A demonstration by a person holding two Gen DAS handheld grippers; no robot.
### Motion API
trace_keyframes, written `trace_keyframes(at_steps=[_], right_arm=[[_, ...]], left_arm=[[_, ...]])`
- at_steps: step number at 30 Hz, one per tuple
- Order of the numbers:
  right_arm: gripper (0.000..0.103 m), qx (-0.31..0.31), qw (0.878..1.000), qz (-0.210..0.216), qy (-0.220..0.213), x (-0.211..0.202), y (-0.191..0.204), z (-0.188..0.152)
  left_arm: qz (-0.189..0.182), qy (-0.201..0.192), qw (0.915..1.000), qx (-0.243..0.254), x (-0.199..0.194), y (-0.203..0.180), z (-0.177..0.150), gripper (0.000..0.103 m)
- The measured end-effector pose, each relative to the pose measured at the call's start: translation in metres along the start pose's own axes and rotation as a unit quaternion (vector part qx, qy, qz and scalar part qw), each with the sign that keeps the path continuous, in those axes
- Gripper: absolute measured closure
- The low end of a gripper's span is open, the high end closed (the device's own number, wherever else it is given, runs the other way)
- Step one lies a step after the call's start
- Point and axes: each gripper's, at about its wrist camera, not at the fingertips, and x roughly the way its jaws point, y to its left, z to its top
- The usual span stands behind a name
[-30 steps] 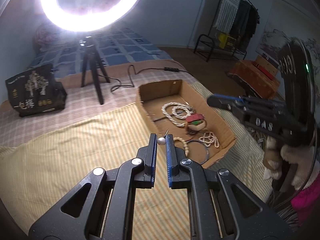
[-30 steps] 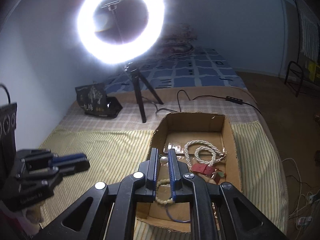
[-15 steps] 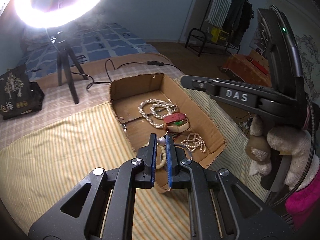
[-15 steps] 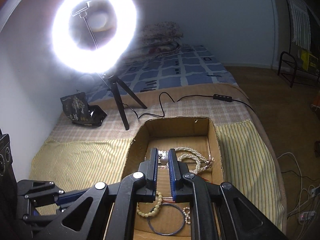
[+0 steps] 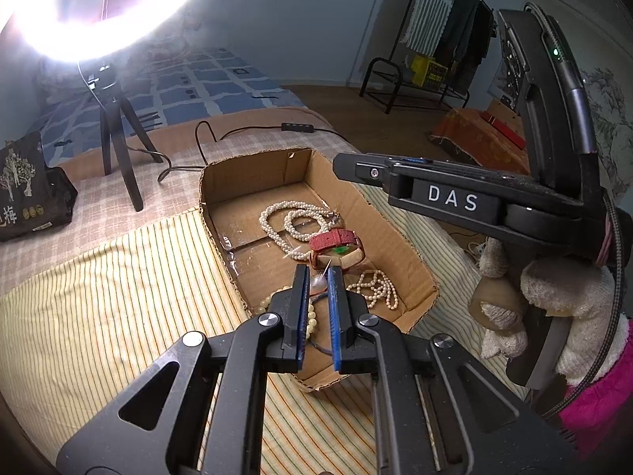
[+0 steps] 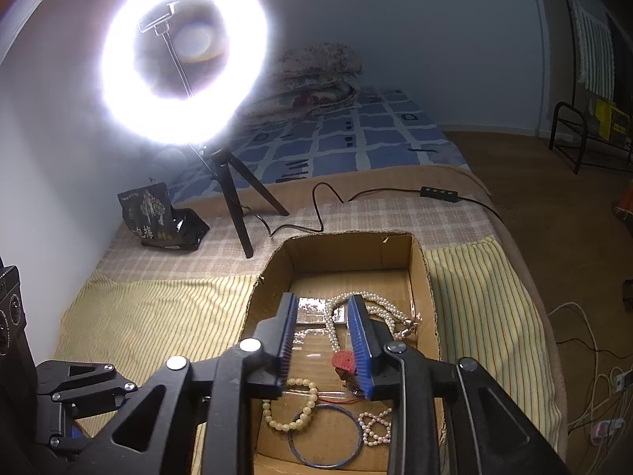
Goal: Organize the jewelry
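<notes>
Cardboard box (image 5: pixel 399 237) lies on striped cloth, long axis running away from the cameras. Right gripper (image 6: pixel 322 316) over it, jaws just opened, nothing between. Left gripper (image 5: pixel 317 281) pinches pearl earring (image 5: pixel 316 282), pin pointing up-right.

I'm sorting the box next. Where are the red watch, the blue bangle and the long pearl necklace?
red watch (image 5: pixel 331 238): left wrist view, on its red strap.
blue bangle (image 6: pixel 358 433): right wrist view, on its right rim.
long pearl necklace (image 5: pixel 273 210): left wrist view, on its far loop.

box (image 6: pixel 273 273): brown | blanket (image 5: pixel 118 297): yellow striped | watch strap (image 5: pixel 332 238): red | necklace (image 5: pixel 285 217): white
</notes>
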Motion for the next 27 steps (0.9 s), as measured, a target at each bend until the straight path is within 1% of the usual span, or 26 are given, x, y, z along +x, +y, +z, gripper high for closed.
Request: trace_keyframes(at_steps=[1, 2, 3, 4, 5, 8, 9, 10, 11, 12, 14, 15, 19, 27], right_arm=[[0.066, 0.0, 1.0, -0.001, -0.001, -0.001, 0.0, 0.0], [0.059, 0.0, 1.0, -0.003, -0.003, -0.002, 0.0, 0.0], [0.046, -0.001, 1.0, -0.005, -0.006, -0.003, 0.001, 0.001], [0.036, -0.001, 1.0, -0.009, -0.011, -0.004, 0.002, 0.001], [0.034, -0.001, 1.0, -0.012, -0.015, -0.005, 0.002, 0.001], [0.025, 0.0, 1.0, -0.016, -0.021, -0.008, 0.001, 0.003], [0.018, 0.002, 1.0, -0.017, -0.022, -0.009, 0.001, 0.003], [0.015, 0.003, 0.999, -0.019, -0.026, -0.01, 0.001, 0.003], [0.015, 0.003, 0.999, -0.019, -0.028, -0.011, 0.001, 0.003], [0.013, 0.002, 0.999, -0.021, -0.028, -0.011, 0.002, 0.004], [0.006, 0.002, 0.999, -0.031, -0.028, -0.012, 0.002, 0.004], [0.0, 0.003, 0.999, -0.036, -0.032, -0.014, 0.003, 0.004], [0.0, 0.008, 0.999, -0.039, -0.037, -0.017, 0.002, 0.005], [0.0, 0.009, 0.998, -0.043, -0.04, -0.023, 0.004, 0.006]], left_arm=[[0.0, 0.0, 1.0, 0.001, 0.0, -0.001, 0.0, 0.096], [0.0, 0.001, 1.0, 0.003, 0.0, -0.001, 0.0, 0.093], [0.0, 0.001, 1.0, 0.004, 0.0, -0.001, 0.0, 0.08], [0.001, -0.001, 1.0, 0.004, 0.0, -0.002, -0.001, 0.072], [0.003, -0.003, 1.0, 0.004, -0.001, -0.002, -0.001, 0.061], [0.006, -0.005, 1.0, 0.006, -0.002, -0.003, 0.0, 0.061], [0.008, -0.004, 0.9999, 0.006, -0.002, -0.003, 0.0, 0.057], [0.01, -0.003, 0.9999, 0.006, -0.001, -0.002, 0.0, 0.053], [0.013, -0.003, 0.9999, 0.004, -0.001, -0.002, -0.001, 0.042], [0.017, -0.004, 0.9999, 0.001, -0.001, -0.001, -0.001, 0.037], [0.02, -0.006, 0.9998, -0.001, -0.002, -0.001, 0.0, 0.036], [0.021, -0.005, 0.9998, -0.001, -0.002, -0.001, 0.0, 0.036], [0.032, 0.0, 0.9995, -0.004, -0.002, 0.0, 0.001, 0.032], [0.037, -0.003, 0.9993, 0.001, -0.008, 0.0, -0.001, 0.032]])
